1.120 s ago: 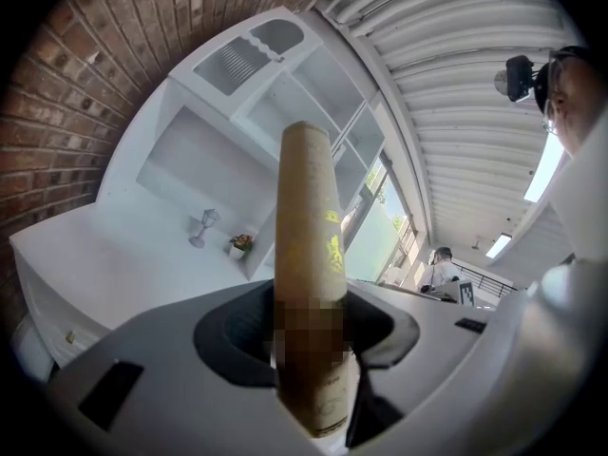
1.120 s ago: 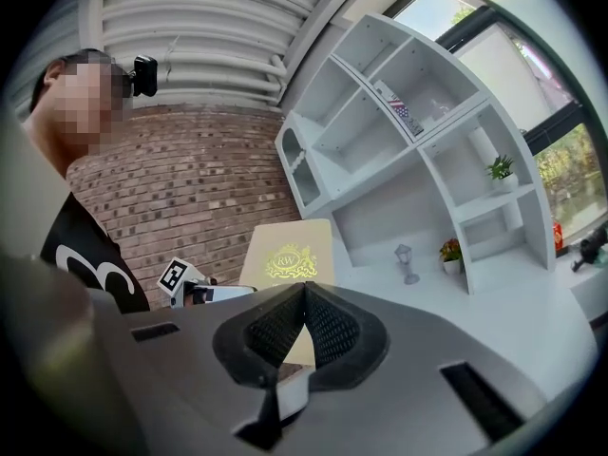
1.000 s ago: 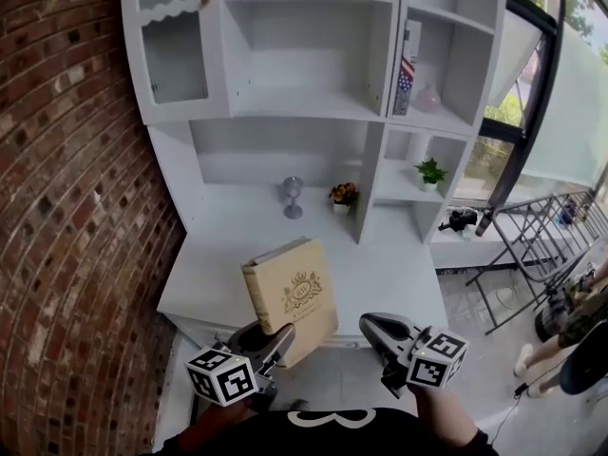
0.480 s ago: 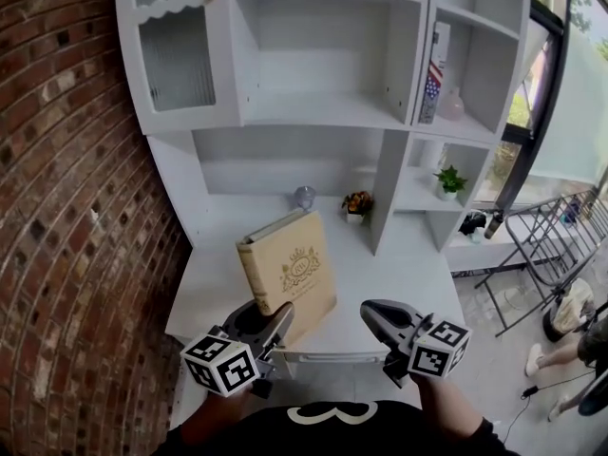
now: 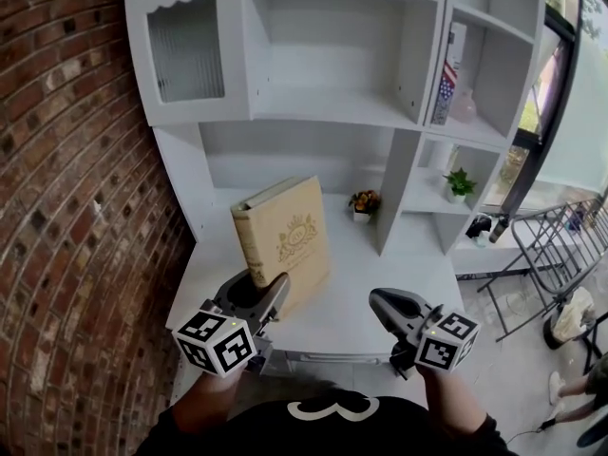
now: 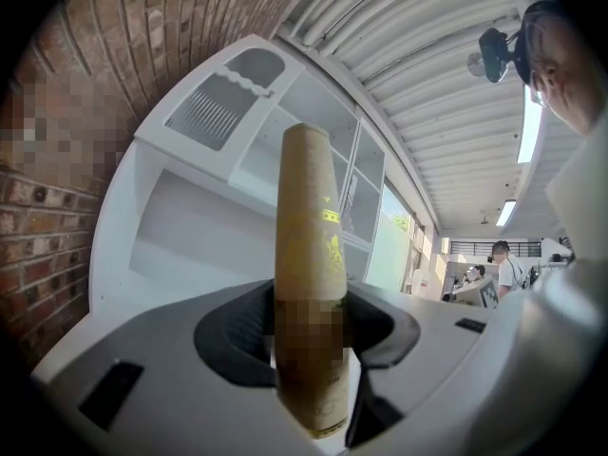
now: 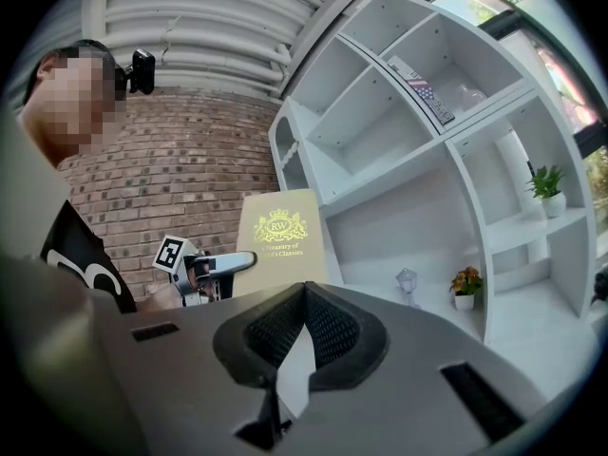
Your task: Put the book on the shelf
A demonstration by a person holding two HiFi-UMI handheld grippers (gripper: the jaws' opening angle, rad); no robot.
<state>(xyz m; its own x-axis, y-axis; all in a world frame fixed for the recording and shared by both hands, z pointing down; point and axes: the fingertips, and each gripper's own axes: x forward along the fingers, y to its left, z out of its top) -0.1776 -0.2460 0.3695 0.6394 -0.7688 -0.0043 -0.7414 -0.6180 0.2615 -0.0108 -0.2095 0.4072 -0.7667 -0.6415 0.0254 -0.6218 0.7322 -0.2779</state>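
A tan book (image 5: 285, 236) with a gold crest stands upright, spine to the left, above the white counter (image 5: 370, 297). My left gripper (image 5: 261, 293) is shut on its lower edge; in the left gripper view the book (image 6: 309, 245) rises edge-on between the pads. The white shelf unit (image 5: 323, 112) stands behind it, its wide middle compartments bare. My right gripper (image 5: 383, 304) hovers to the right over the counter's front, shut, with nothing in it. The right gripper view shows the book's cover (image 7: 280, 236) and the left gripper (image 7: 233, 262) below it.
A brick wall (image 5: 66, 207) runs along the left. A small flower pot (image 5: 362, 203) and a glass goblet (image 7: 407, 281) stand at the counter's back. A green plant (image 5: 460, 183), a flag-marked book (image 5: 444, 88) and a pink vase (image 5: 463, 104) fill the right-hand cubbies. A metal rack (image 5: 560, 245) stands far right.
The left gripper has carried the book up and toward the shelf unit; the book now hides the goblet. The right gripper has moved forward with it, still with nothing in it.
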